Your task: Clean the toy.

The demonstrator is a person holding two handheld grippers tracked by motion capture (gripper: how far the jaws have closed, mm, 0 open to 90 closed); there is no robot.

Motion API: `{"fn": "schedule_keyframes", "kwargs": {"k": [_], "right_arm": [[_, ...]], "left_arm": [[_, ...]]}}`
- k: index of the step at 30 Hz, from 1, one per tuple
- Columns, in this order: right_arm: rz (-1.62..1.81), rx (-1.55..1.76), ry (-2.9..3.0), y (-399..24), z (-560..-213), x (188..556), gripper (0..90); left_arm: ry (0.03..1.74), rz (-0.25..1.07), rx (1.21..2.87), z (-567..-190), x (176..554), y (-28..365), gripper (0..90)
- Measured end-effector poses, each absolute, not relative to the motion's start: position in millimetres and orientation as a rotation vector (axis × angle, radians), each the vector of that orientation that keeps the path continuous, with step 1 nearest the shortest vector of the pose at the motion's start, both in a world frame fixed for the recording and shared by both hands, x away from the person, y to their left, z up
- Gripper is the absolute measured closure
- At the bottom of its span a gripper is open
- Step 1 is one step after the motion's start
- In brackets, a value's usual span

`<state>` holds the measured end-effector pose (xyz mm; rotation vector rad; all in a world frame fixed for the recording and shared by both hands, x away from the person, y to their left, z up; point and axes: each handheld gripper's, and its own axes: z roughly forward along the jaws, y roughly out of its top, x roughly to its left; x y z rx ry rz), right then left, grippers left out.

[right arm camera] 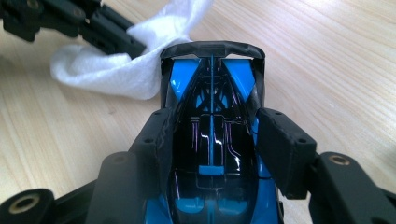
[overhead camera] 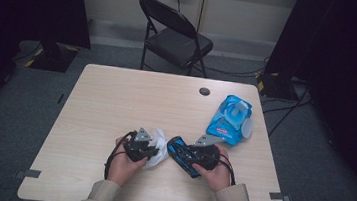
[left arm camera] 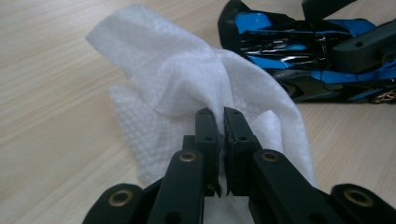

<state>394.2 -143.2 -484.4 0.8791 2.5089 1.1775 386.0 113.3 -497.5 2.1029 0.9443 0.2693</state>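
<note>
Right now the left gripper (left arm camera: pixel 220 122) is pinched tight on the white wipe (left arm camera: pixel 187 79) & the right gripper (right arm camera: pixel 212 140) clamps the blue toy car (right arm camera: pixel 212 88) on the table (overhead camera: pixel 116 99), so hard rubbing w/ the wipe could prob twist the glossy car out.

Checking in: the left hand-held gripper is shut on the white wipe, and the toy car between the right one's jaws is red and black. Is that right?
Not quite. The toy car is blue and black, not red and black, as the right gripper view shows. The rest holds: the left hand-held gripper is shut on the white wipe, and the car sits between the jaws of the right hand-held gripper.
</note>
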Motion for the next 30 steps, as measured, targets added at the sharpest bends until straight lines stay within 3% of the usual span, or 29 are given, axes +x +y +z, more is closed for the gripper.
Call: {"fn": "schedule_keyframes", "kwargs": {"k": [30], "right_arm": [[1.164,0.897,2.456,-141.6,-485.7,386.4,48.0]], "left_arm": [[0.784,0.171,2.142,-502.7,352.2,45.9,86.1]]}}
